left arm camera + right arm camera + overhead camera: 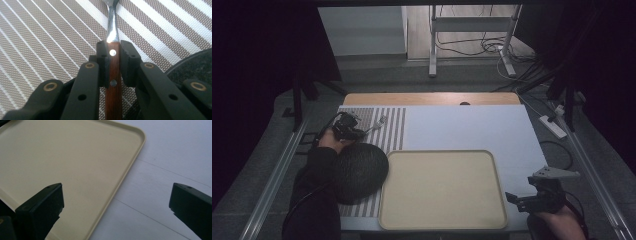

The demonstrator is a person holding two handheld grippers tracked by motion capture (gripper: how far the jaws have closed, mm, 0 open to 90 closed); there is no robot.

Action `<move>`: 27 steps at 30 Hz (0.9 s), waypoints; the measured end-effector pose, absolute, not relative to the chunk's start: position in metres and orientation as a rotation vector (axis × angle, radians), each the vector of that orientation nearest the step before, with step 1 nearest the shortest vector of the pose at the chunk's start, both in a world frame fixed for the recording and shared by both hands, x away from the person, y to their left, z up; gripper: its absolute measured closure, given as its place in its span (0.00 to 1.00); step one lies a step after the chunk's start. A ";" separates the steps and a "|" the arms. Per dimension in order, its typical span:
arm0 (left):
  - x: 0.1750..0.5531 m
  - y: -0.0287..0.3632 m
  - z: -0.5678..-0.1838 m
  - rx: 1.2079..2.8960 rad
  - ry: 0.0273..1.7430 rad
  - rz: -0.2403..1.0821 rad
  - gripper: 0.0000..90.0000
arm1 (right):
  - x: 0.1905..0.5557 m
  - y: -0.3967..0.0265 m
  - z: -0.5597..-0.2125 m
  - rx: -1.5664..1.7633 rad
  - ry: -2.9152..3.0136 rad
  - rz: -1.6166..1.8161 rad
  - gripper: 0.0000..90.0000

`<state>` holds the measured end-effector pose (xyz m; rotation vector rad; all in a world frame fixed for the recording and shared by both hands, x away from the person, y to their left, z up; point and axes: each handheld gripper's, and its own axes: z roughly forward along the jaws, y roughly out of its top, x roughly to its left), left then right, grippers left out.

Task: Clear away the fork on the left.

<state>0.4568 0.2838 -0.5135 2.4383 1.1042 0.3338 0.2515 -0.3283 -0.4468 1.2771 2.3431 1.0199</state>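
High view puts the left gripper point(346, 126) at the far left of the surface point(472, 127), over a striped placemat point(393, 127), with the person's dark sleeve point(314, 200) trailing back from it. Left gripper view shows its fingers point(127, 60) clamped on the wooden handle of a piece of cutlery point(113, 65); the steel neck runs forward over the placemat's stripes, and its head is cut off at the frame's top. A dark round bowl point(359, 172) sits just beside that gripper, on the placemat's near part. The right gripper point(532, 200) hovers at the near right corner, beside a beige tray point(442, 190), its fingers point(45, 205) spread wide with nothing between them.
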 end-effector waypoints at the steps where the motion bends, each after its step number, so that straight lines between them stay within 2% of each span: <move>1: 0.456 0.285 -0.511 2.437 1.102 0.351 0.87 | 0.252 -0.328 -0.447 1.277 2.343 1.020 0.00; 6: 0.452 0.291 -0.500 2.407 1.121 0.385 0.87 | 0.251 -0.328 -0.447 1.277 2.343 1.021 0.00; 27: 0.418 0.286 -0.482 2.263 1.235 0.251 0.87 | 0.251 -0.329 -0.446 1.278 2.342 1.028 0.00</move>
